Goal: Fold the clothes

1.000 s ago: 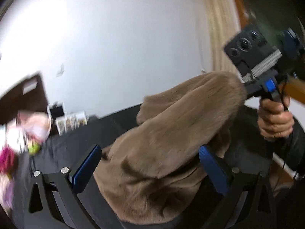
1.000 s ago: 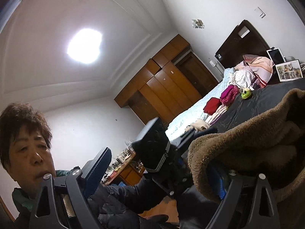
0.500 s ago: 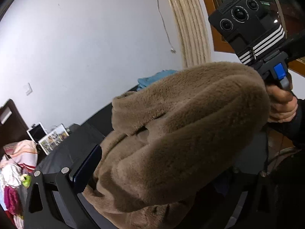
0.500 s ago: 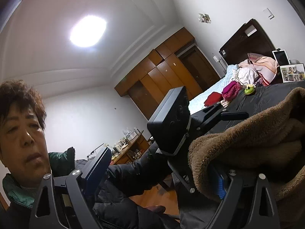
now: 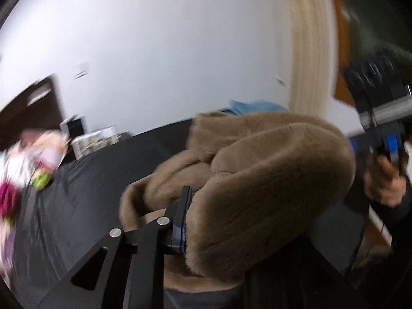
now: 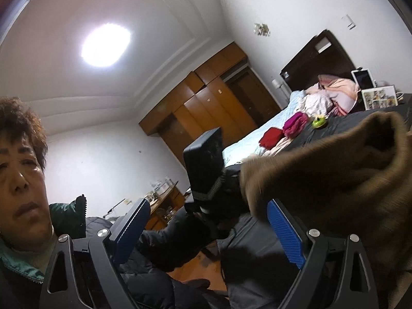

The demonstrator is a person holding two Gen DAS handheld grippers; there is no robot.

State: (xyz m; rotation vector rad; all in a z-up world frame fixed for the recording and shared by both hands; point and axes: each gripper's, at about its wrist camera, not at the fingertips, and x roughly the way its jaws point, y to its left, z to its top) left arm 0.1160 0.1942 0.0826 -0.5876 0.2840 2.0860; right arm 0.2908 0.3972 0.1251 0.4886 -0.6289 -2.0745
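Left wrist view: the left gripper (image 5: 195,216) is closing, its jaws pinching the brown fleece (image 5: 270,180) held above the black bed (image 5: 90,185); take a deep bite.

Right wrist view: the right gripper (image 6: 206,229) gapes empty, the fleece draped outside one finger; regrip the edge.

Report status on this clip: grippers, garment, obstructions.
Left gripper closing on brown fleece garment. Right gripper open, fleece draped over one finger. Nothing obstructing.
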